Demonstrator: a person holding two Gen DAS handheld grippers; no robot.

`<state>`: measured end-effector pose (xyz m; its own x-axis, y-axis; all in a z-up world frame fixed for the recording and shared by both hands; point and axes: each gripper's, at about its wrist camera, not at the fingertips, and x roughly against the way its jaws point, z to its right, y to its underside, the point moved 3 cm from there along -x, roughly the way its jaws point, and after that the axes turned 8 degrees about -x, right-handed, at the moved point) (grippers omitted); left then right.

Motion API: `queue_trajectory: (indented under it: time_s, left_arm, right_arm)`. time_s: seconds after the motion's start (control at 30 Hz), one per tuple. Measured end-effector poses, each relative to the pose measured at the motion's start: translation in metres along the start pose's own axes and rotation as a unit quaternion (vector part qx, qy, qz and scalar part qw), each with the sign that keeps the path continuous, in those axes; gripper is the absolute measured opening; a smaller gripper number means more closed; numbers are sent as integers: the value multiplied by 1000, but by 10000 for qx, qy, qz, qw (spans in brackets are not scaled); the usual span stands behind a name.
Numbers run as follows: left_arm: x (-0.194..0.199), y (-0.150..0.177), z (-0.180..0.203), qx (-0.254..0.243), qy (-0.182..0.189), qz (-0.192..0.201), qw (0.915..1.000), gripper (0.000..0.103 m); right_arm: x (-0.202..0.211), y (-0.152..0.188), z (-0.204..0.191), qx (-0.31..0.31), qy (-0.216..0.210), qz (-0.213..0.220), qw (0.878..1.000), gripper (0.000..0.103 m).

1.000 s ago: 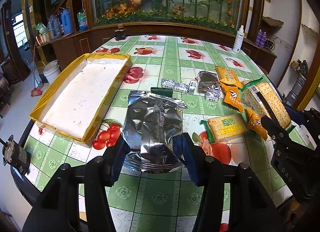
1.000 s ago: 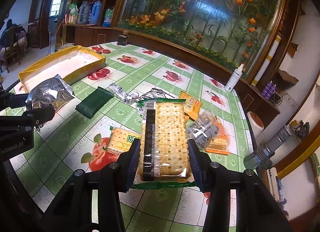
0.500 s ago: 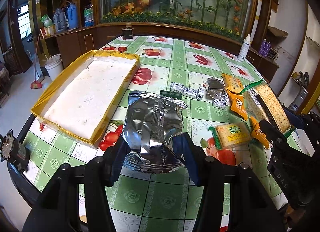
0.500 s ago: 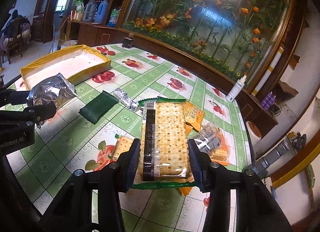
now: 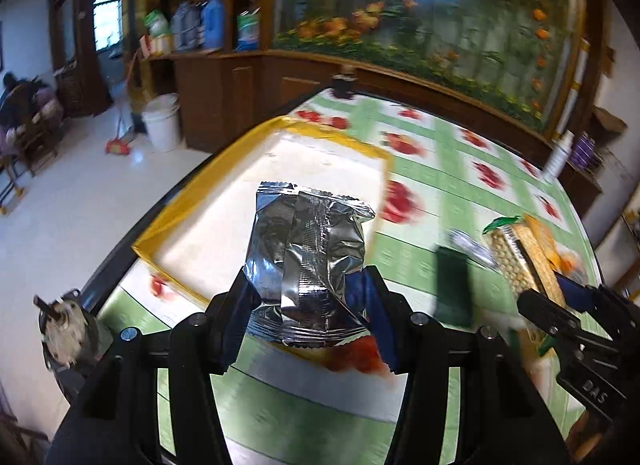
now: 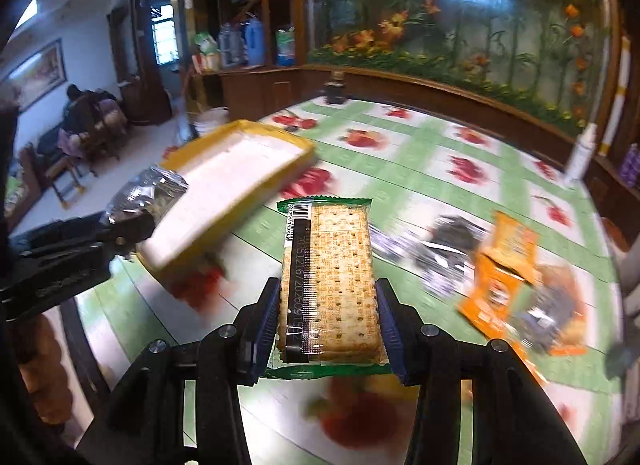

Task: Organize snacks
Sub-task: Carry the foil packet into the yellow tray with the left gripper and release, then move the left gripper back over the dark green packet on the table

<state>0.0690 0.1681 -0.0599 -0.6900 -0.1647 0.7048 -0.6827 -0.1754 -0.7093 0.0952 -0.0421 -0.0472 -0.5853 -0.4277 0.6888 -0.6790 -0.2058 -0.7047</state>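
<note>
Landmark: shallow rectangular tray with glossy yellow walls and a matt white floor point(image 5: 304, 169), lying on the table near its left edge.
Table: round top under a slick vinyl cloth point(image 6: 440, 185), green-and-white checks with red fruit prints.
Left gripper point(image 5: 308, 305): black frame, blue pads; jaws partly closed, clamped on the lower sides of the foil bag.
Foil bag: crinkled silver foil snack pouch point(image 5: 308, 249), flat, with a crimped serrated top edge and a raised back seam; held up over the tray's near corner, its top overlapping the white floor.
Right gripper point(image 6: 328, 313): same build; jaws partly closed, pressing both long edges of the cracker pack.
Cracker pack: long rectangular pack of pale perforated crackers in clear film with green ends and a black printed strip point(image 6: 328, 277); held above the cloth, to the right of the tray.
Loose snacks: flat dark-green rectangular packet point(image 5: 452, 285), right of the tray; orange packets point(image 6: 508, 269) and silver wrappers point(image 6: 444, 253), blurred, farther right.
</note>
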Motion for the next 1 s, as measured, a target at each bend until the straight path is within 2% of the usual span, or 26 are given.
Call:
queue_trajectory:
  time_s: [0.1,0.23,0.4,0.6,0.67,0.73,0.8,0.9,1.0]
  left_arm:
    - [-20,-12,-27,269,-52,-82,9996,53]
    - [-50,-20,-41,228,-178,-244,9993,53]
    - [-74,-12,-51,299,-206,-475,9982,53]
    - [-98,-4,-65,402,-80,-773,9962,54]
    - [-96,-4,-65,417,-33,-746,9963,56]
    - [-85,-5,-63,350,-211,-578,9975,63]
    - [-71,-5,-61,290,-425,-350,9981,67]
    - [-43,-6,-55,255,-596,48,9979,68]
    - [-15,-5,-41,144,-783,373,9961,75]
  right_arm:
    - [-34,-24,-30,-47,-446,-77,9990,48]
    - [-81,-49,-67,-170,-877,-249,9957,47]
    - [-135,-64,-93,-266,-934,-532,9939,47]
    - [-173,-62,-96,-415,-923,-840,9913,48]
    - [-176,-60,-95,-419,-898,-870,9913,50]
    - [-167,-60,-95,-404,-875,-772,9924,51]
    - [-156,-61,-93,-419,-889,-659,9930,70]
    - [-126,-60,-89,-321,-797,-303,9958,78]
    - [-93,-57,-79,-300,-538,26,9981,83]
